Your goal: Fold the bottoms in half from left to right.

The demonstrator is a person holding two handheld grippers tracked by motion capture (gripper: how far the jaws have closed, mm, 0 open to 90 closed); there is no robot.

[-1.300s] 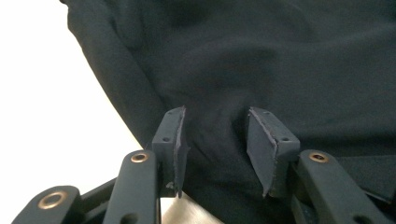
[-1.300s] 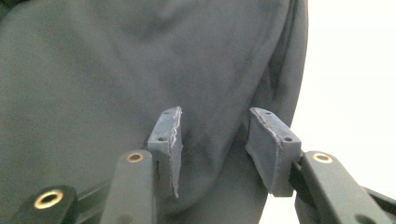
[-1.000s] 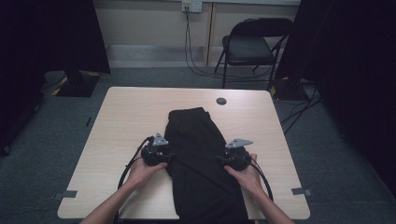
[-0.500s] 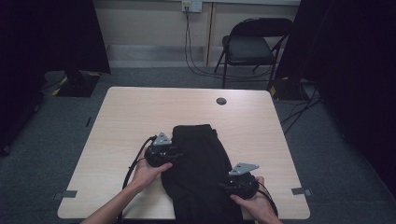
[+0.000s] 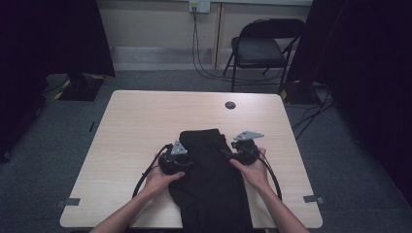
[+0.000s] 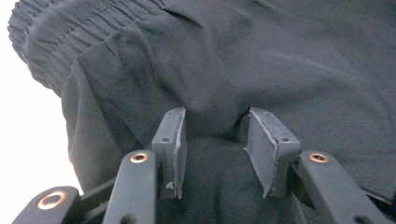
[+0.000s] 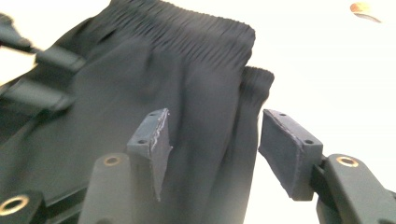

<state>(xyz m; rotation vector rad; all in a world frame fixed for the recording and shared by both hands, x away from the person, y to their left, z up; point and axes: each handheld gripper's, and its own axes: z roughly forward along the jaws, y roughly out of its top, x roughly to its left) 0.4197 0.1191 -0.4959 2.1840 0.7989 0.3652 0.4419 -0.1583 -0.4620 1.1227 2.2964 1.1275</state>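
A black garment (image 5: pixel 209 179) with an elastic waistband (image 7: pixel 187 23) lies on the wooden table (image 5: pixel 145 121) and hangs over its near edge. My left gripper (image 5: pixel 188 164) is at the garment's left edge. In the left gripper view its jaws (image 6: pixel 215 140) are shut on a bunched fold of the black cloth (image 6: pixel 280 56). My right gripper (image 5: pixel 227 154) is at the garment's right edge, just below the waistband. Its jaws (image 7: pixel 212 140) have just been opening and stand apart, with a ridge of cloth (image 7: pixel 116 93) loose between the pads.
A small black round cap (image 5: pixel 230 105) sits in the table top beyond the garment. A folding chair (image 5: pixel 262 48) and cables on the floor stand behind the table. Bare wood lies left, right and beyond the garment.
The garment slid toward the near edge. My right gripper dropped back toward the person, then came forward again to the garment's upper right edge with wider jaws. The left gripper shifted slightly.
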